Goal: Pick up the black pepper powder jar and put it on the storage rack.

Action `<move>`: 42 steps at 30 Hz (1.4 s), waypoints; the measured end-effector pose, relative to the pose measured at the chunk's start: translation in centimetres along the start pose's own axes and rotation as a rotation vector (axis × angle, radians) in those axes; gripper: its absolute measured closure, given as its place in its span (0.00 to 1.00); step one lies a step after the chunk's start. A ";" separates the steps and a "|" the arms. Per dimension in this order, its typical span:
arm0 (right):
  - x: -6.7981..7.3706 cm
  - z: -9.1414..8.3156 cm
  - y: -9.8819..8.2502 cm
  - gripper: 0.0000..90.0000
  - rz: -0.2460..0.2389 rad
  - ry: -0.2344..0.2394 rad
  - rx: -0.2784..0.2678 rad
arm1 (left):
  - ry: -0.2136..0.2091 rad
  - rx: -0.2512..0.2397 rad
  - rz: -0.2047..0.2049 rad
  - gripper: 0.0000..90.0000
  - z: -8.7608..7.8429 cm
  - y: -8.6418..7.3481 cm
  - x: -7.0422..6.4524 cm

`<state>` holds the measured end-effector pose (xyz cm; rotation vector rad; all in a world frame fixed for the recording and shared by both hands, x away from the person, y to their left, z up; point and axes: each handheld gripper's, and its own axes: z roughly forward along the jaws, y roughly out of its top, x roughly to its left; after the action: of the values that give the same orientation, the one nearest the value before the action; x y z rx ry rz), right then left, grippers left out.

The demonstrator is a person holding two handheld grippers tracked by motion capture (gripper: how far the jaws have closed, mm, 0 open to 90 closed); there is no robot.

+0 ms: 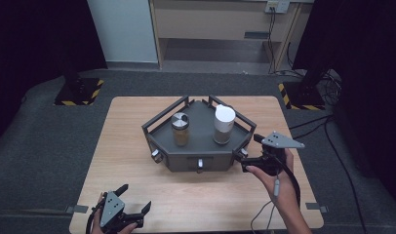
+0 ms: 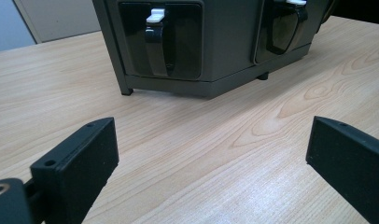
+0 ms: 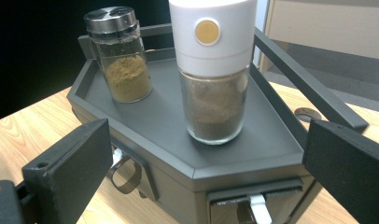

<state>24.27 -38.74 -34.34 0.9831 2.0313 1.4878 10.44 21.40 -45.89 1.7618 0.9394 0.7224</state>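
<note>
Left gripper (image 1: 135, 202) sits low at the near left corner of the wooden table (image 1: 137, 126), jaws spread wide and holding nothing; in the left gripper view it looks across bare tabletop at the dark grey spice rack (image 2: 211, 46) and its front drawers with white-tipped pull tabs (image 2: 156, 16), well apart from them, so it reads as parked out of the way. Rack sits mid-table, a tray top with rails round the back and sides, front edge left open, likely so jars can be reached from the person's side. On the tray, left: small glass spice jar (image 3: 120, 56) with a metal shaker cap, yellowish-brown powder inside, upright. Right of it, apart from it: taller grinder jar (image 3: 213, 70) with white cap, dark contents, upright near the front edge. Right gripper (image 1: 249, 153) is held up at the rack's front right corner, jaws spread, empty; in the right gripper view the grinder stands between them farther on, not touched. Judgement: approach to grasp the grinder.
</note>
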 end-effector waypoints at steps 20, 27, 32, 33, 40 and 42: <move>-0.1 -2.8 -3.7 0.03 0.031 -0.023 -0.002 | 0.002 0.008 0.004 0.01 0.3 0.0 -0.1; -0.2 -3.5 -5.3 0.03 0.049 -0.031 0.004 | 0.006 0.009 0.004 0.01 0.3 0.0 -0.1; -0.3 -3.9 -6.3 0.03 0.054 -0.039 0.007 | 0.008 0.012 0.003 0.01 0.4 0.0 -0.1; -0.3 -3.9 -6.5 0.03 0.055 -0.040 0.009 | 0.008 0.013 0.002 0.01 0.4 0.0 -0.1; -0.3 -4.3 -7.7 0.03 0.063 -0.047 0.017 | 0.011 0.017 0.004 0.02 0.5 -0.1 -0.2; -0.4 -4.4 -8.0 0.03 0.068 -0.048 0.016 | 0.012 0.019 0.004 0.01 0.6 -0.1 -0.2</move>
<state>19.12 -43.23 -40.49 1.0938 1.9977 1.4698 10.76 21.00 -46.17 1.7782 0.9537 0.7296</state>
